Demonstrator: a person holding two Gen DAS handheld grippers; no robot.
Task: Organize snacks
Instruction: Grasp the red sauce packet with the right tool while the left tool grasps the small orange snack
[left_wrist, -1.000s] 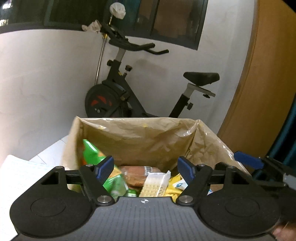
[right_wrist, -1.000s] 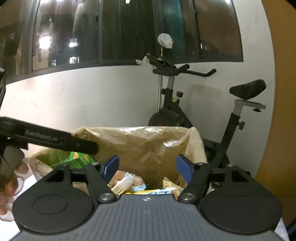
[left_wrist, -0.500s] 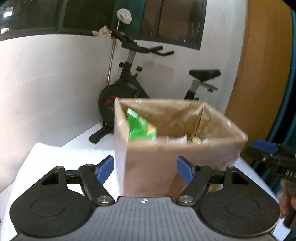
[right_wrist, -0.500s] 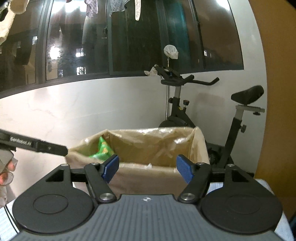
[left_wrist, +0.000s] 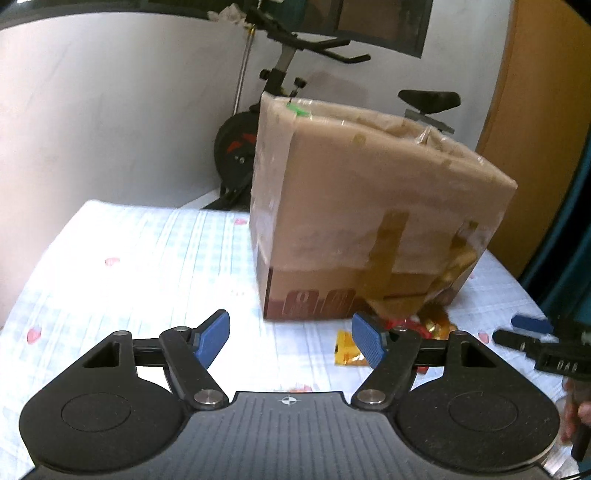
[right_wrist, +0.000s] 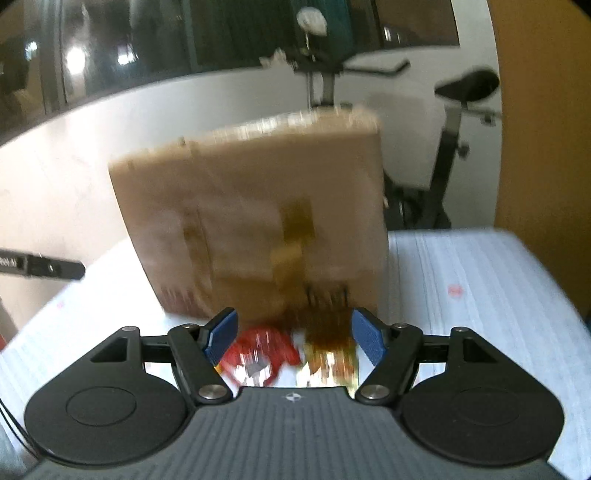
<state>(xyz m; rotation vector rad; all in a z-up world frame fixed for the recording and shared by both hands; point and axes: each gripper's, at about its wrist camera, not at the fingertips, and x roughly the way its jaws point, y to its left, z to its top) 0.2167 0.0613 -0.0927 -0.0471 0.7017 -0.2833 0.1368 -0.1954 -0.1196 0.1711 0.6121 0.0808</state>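
Note:
A taped cardboard box (left_wrist: 369, 206) lined with clear plastic stands on the table, blurred in the right wrist view (right_wrist: 258, 218). A green packet tip (left_wrist: 297, 108) peeks over its rim. Small snack packets lie on the cloth at its foot: a red one (right_wrist: 264, 349) and a yellow-brown one (right_wrist: 332, 360), seen from the left as a yellow packet (left_wrist: 347, 349). My left gripper (left_wrist: 290, 341) is open, in front of the box with nothing between its fingers. My right gripper (right_wrist: 293, 339) is open just above the red and yellow packets, not touching them; its tip (left_wrist: 532, 326) shows at the right.
The table wears a white checked cloth (left_wrist: 147, 266) with small red marks. An exercise bike (left_wrist: 280, 74) stands behind the table by the white wall. A wooden panel (left_wrist: 543, 110) rises at the right. A hand (left_wrist: 576, 417) holds the right gripper.
Both grippers have pulled back from over the box and dropped lower, so its outer side and the cloth now show. Packets at the box's foot have come into view. Jaws stayed apart.

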